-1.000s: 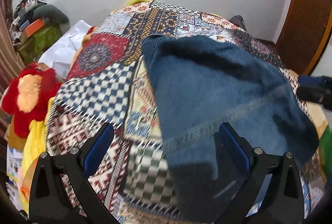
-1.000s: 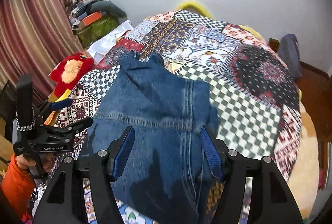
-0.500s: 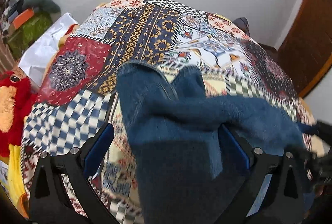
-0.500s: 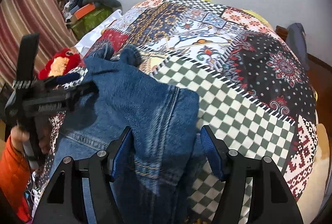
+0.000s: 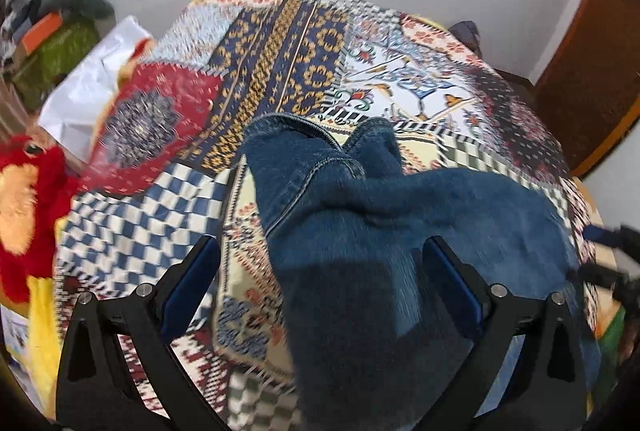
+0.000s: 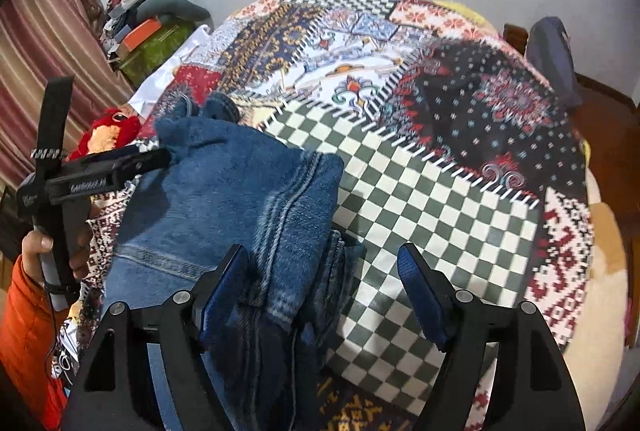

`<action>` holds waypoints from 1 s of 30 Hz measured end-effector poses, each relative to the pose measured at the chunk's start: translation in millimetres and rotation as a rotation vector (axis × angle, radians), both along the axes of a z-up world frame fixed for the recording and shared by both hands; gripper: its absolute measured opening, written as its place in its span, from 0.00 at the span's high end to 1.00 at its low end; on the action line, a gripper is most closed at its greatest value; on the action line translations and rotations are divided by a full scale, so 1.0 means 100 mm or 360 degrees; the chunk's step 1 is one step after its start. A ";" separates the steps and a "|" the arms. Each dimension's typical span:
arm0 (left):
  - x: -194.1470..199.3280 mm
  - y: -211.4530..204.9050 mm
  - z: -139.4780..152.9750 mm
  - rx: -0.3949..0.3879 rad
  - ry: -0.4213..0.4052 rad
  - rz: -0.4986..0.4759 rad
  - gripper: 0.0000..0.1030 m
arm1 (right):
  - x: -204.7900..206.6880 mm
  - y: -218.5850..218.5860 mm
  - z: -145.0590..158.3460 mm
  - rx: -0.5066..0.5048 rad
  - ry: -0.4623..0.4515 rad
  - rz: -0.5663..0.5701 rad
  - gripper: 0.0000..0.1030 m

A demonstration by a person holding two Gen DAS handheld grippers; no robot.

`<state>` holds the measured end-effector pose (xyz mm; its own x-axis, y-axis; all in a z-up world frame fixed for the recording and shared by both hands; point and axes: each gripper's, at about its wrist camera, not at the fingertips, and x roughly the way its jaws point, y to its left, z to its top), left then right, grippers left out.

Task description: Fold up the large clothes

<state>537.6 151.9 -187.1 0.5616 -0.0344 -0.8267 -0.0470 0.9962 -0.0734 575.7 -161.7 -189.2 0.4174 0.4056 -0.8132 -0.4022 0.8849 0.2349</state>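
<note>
On the patchwork bedspread (image 6: 420, 191) lie blue jeans (image 5: 360, 215), long axis running away from both spread-open, empty grippers; left gripper (image 5: 320, 283) sits squarely over them, right gripper (image 6: 324, 283) at their edge.

The blue jeans (image 6: 224, 191) lie bunched on the near left part of the patchwork bedspread (image 6: 432, 199), filling the gap between the left gripper (image 5: 320, 279) fingers and crowding the right gripper (image 6: 324, 287) on its left side. To the right of the jeans, the green-and-white checked patch and the dark patch beyond are bare cloth. On the bed's left edge sit a red plush toy (image 5: 28, 199) and white fabric (image 5: 84, 91); past them stands a pile of clutter (image 6: 148, 27) by the striped curtain (image 6: 44, 43). A dark bag (image 6: 550, 55) bounds the far right.
</note>
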 end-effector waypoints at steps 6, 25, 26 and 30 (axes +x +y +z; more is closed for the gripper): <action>-0.45 0.12 0.21 -0.0095 -0.0020 -0.0097 0.01 | -0.14 0.02 0.01 0.0080 0.0136 0.0073 0.23; -0.50 0.24 -0.85 -0.0949 0.0398 -0.0086 0.00 | 0.14 0.21 -0.81 0.0317 0.0542 0.0154 0.10; -0.48 0.22 -0.87 -0.0970 0.0403 -0.0098 0.00 | 0.13 0.26 -0.81 0.0294 0.0528 0.0170 0.08; -0.39 0.09 -0.93 -0.0991 0.0410 -0.0115 0.00 | 0.13 0.39 -0.84 0.0275 0.0495 0.0191 0.02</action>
<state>498.4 161.3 -280.2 0.3277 -0.5777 -0.7476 -0.0748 0.7729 -0.6300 588.4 -122.7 -272.8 0.1022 0.5792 -0.8088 -0.3867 0.7722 0.5042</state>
